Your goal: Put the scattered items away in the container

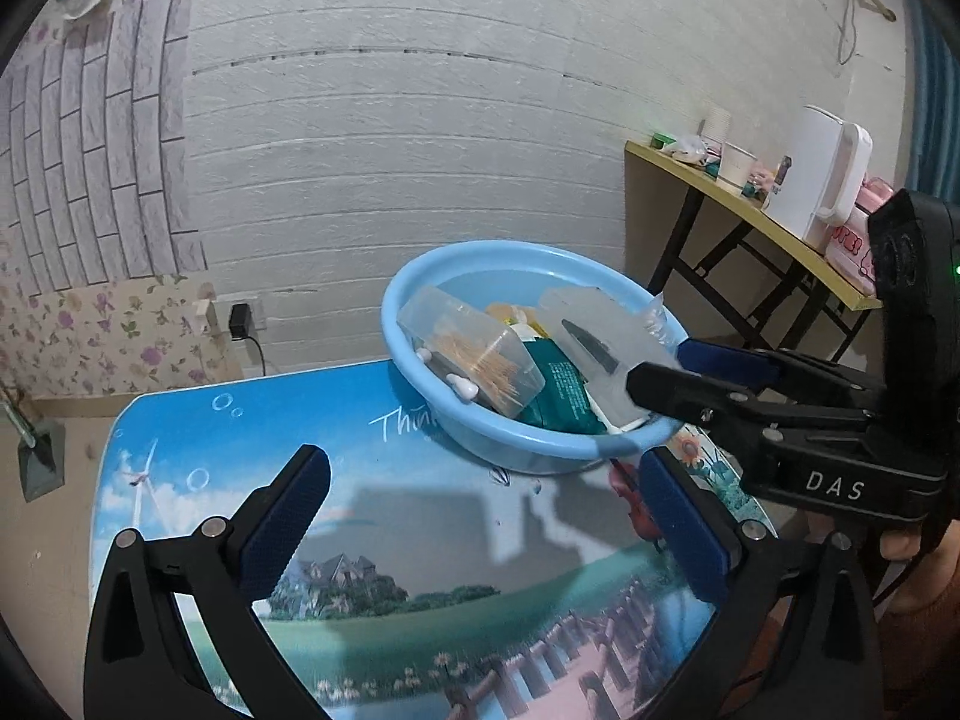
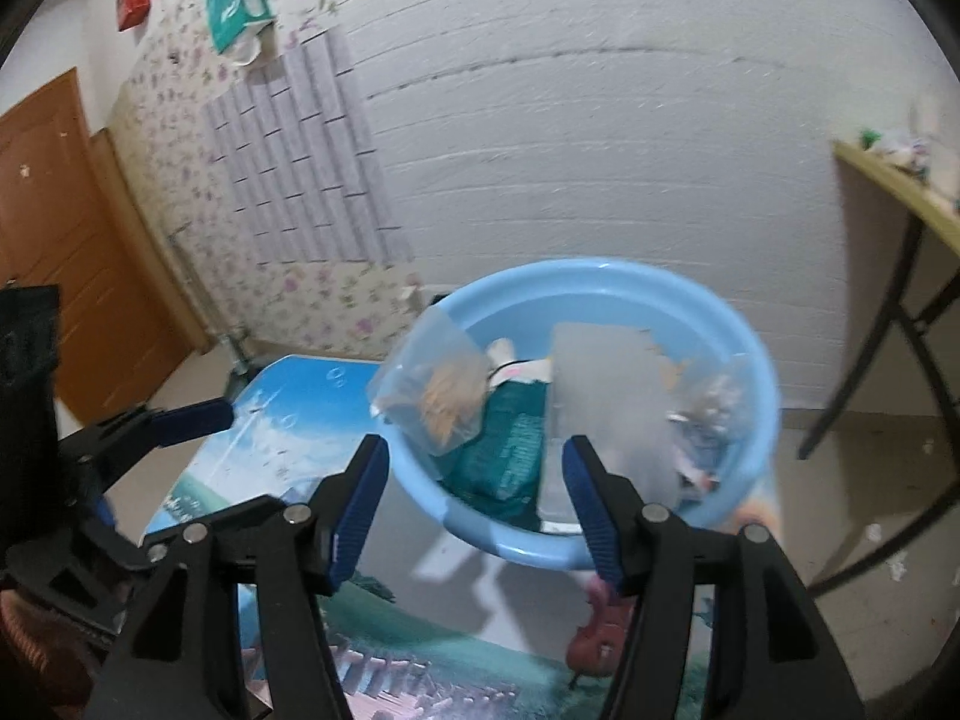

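Nearest in the left wrist view, the left gripper (image 1: 480, 516) hangs over the picture-printed tabletop (image 1: 420, 540) with its blue pads spread wide and nothing between them. The right gripper (image 2: 474, 504) is spread too, about halfway, its pads clear of everything; it sits at the near rim of the light blue basin (image 2: 750, 360), and from the left it shows as a black arm reaching in from the right side (image 1: 672, 372).

No loose item shows on the visible part of the tabletop, so the tidying looks close to done.

Farther on, the basin (image 1: 528, 450) stands at the far right of the table and holds the gathered things. A clear plastic box of toothpicks (image 1: 474, 354) lies tilted on the left, a dark green soft packet (image 1: 558, 390) in the middle, and a frosted translucent sheath with a dark blade inside (image 1: 594, 342) leans to the right.

All look light. The box is stiff, smooth and likely slippery, best taken across its short sides. The packet is soft and will give under a pinch. The sheath is best gripped flat across its width.
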A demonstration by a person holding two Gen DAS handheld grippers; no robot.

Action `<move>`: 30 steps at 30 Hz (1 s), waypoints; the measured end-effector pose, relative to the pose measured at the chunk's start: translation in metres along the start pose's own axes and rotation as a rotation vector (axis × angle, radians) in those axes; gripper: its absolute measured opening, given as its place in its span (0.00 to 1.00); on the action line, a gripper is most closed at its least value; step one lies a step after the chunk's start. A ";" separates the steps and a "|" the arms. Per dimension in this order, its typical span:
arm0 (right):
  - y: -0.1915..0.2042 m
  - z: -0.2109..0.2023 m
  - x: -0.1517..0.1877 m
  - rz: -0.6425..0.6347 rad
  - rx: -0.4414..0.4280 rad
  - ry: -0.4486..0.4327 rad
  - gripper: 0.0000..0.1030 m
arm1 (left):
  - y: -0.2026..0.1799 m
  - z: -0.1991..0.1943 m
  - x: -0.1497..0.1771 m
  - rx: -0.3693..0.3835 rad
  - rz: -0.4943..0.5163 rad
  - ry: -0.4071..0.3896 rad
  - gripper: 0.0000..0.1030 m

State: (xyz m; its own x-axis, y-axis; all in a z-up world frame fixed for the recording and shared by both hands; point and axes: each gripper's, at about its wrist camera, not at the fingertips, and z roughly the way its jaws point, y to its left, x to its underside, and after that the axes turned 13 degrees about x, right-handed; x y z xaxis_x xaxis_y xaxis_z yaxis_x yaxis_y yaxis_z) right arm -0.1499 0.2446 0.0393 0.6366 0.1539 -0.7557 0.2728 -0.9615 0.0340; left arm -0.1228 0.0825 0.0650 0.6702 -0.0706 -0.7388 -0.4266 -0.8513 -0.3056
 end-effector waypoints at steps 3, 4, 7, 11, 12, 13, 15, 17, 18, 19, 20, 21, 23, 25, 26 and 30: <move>0.001 -0.014 0.005 0.022 0.024 -0.019 0.66 | -0.006 -0.013 0.005 -0.015 -0.011 -0.015 1.00; 0.000 -0.018 0.006 0.023 0.028 -0.023 0.70 | -0.009 -0.017 0.008 -0.020 -0.014 -0.018 1.00; 0.006 -0.034 0.017 0.016 0.065 -0.055 0.71 | -0.016 -0.028 0.015 -0.033 -0.015 -0.028 1.00; 0.016 -0.052 0.029 -0.010 0.102 -0.114 0.72 | -0.025 -0.036 0.023 -0.060 0.021 -0.038 1.00; 0.018 -0.054 0.030 -0.020 0.115 -0.126 0.75 | -0.025 -0.037 0.024 -0.066 0.026 -0.042 1.00; 0.019 -0.055 0.030 -0.024 0.124 -0.136 0.80 | -0.024 -0.039 0.024 -0.072 0.030 -0.049 1.00; 0.016 -0.054 0.031 0.004 0.121 -0.144 0.88 | -0.022 -0.041 0.024 -0.088 0.024 -0.064 1.00; 0.012 -0.053 0.032 0.033 0.115 -0.148 0.94 | -0.019 -0.044 0.025 -0.115 0.018 -0.080 1.00; 0.011 -0.053 0.033 0.049 0.112 -0.151 0.96 | -0.018 -0.046 0.026 -0.127 0.016 -0.088 1.00; 0.010 -0.054 0.034 0.061 0.109 -0.153 0.97 | -0.018 -0.047 0.027 -0.138 0.015 -0.093 1.00; 0.009 -0.056 0.036 0.066 0.107 -0.154 0.97 | -0.018 -0.049 0.028 -0.148 0.011 -0.094 1.00; 0.009 -0.057 0.037 0.071 0.108 -0.152 0.97 | -0.017 -0.049 0.030 -0.155 0.008 -0.095 1.00; 0.009 -0.058 0.038 0.073 0.128 -0.153 0.97 | -0.015 -0.051 0.031 -0.186 -0.023 -0.107 1.00; 0.009 -0.058 0.039 0.080 0.132 -0.147 0.97 | -0.012 -0.052 0.031 -0.195 -0.048 -0.110 1.00; 0.008 -0.057 0.039 0.091 0.121 -0.138 0.97 | -0.011 -0.052 0.032 -0.193 -0.056 -0.111 1.00; 0.008 -0.056 0.041 0.091 0.110 -0.121 0.97 | -0.012 -0.054 0.033 -0.201 -0.048 -0.113 1.00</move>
State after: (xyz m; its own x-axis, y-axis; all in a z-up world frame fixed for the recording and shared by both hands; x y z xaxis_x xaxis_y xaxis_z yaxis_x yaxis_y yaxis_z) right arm -0.0811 0.2559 0.0450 0.5617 0.0433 -0.8262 0.1333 -0.9903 0.0387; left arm -0.0626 0.0628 0.0764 0.6098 0.0209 -0.7922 -0.2588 -0.9396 -0.2240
